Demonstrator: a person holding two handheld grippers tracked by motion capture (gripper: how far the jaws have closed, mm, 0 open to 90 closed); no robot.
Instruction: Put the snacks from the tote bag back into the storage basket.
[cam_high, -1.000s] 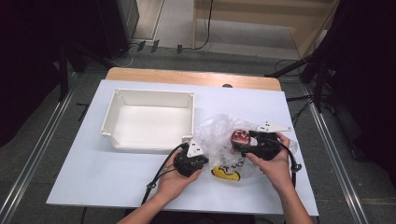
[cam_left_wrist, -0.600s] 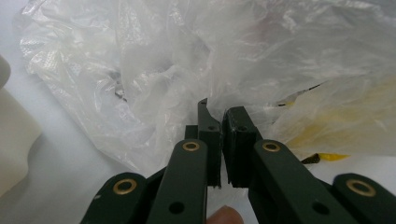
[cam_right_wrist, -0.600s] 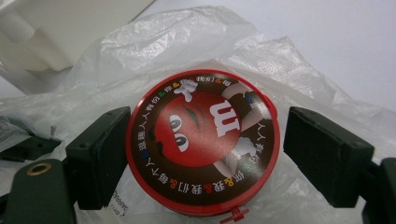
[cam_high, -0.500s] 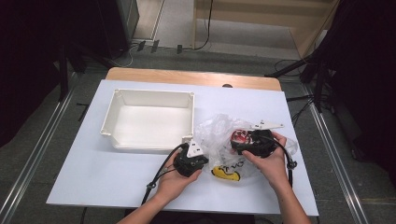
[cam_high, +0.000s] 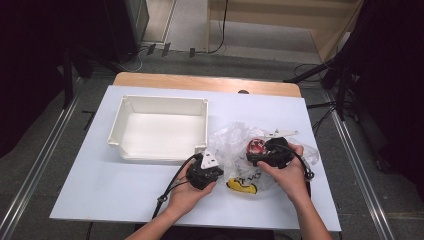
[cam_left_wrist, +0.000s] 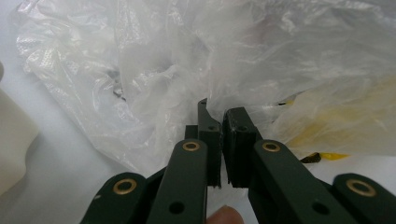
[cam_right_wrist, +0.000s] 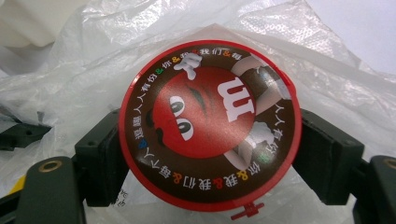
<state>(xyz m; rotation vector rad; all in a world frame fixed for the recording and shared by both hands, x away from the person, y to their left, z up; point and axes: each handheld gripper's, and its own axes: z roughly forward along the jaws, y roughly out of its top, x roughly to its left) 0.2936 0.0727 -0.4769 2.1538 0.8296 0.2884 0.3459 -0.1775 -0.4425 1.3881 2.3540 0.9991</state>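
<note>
candy tub (cam_right_wrist: 208, 126): round red lid with cartoon face, clamped by right gripper (cam_right_wrist: 208, 140) amid crinkled clear plastic bag (cam_high: 235, 145) | left gripper (cam_left_wrist: 223, 140): narrow, pinching bag's edge | surface: white counter (cam_high: 100, 190), wooden strip at far edge, grey floor around | room: white tray (cam_high: 160, 130) just left of bag; counter's near-left bare

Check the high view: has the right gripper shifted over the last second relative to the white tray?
Yes, slightly. The right gripper, shut on the red candy tin, has drifted left, toward the white tray, which has stayed in place. The left gripper has not moved.
</note>
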